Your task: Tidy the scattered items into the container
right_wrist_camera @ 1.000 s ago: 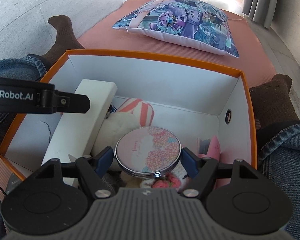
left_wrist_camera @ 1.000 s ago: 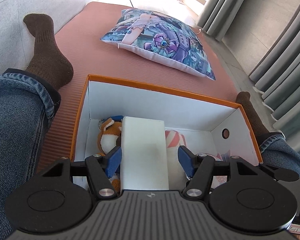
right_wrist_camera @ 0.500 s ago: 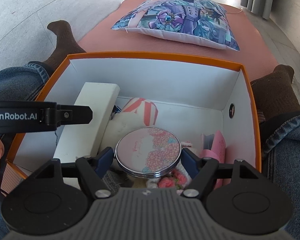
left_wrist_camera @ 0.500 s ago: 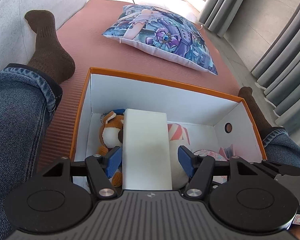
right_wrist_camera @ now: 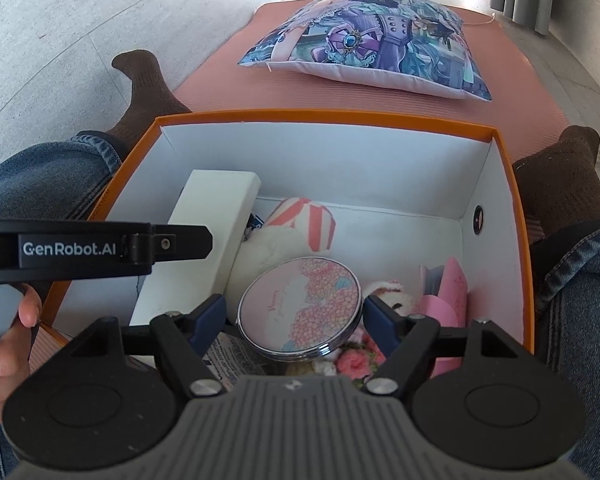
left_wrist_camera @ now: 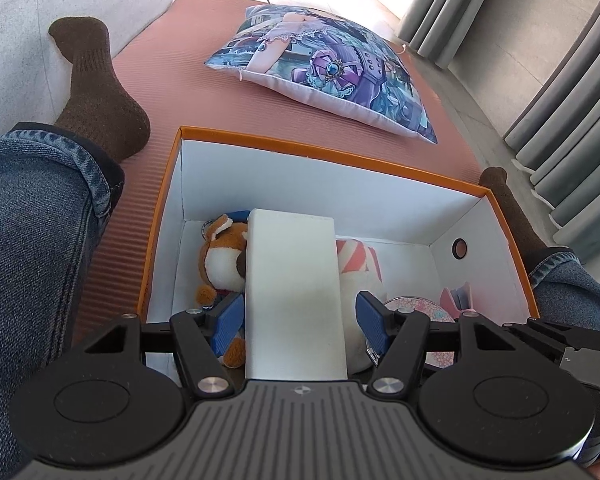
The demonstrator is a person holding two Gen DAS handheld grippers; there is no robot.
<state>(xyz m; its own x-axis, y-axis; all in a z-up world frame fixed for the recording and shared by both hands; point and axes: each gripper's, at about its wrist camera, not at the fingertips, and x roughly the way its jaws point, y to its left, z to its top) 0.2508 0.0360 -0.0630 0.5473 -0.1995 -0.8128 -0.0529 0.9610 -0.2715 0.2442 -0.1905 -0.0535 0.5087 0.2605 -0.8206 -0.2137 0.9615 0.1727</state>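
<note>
Both over orange box [right_wrist_camera: 512, 216]: L gripper [left_wrist_camera: 298, 316] jaws clamp white box [left_wrist_camera: 296, 280]; R gripper [right_wrist_camera: 294, 318] jaws clamp round pink compact [right_wrist_camera: 300, 312].

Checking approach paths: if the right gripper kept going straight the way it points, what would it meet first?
The right gripper already has the round pink mirror between its pads. Pushing on, that mirror would probably land on the white plush and other toys in the orange box; depth unclear.

I note an orange-rimmed, white-walled container [right_wrist_camera: 496, 184]. Between my right gripper's [right_wrist_camera: 294, 320] blue pads [right_wrist_camera: 210, 316] sits a round tin [right_wrist_camera: 300, 308], pink with a floral print. Between my left gripper's [left_wrist_camera: 298, 320] blue pads is a plain white box [left_wrist_camera: 294, 280]; left of them, an orange-and-white plush fox [left_wrist_camera: 220, 256].
</note>
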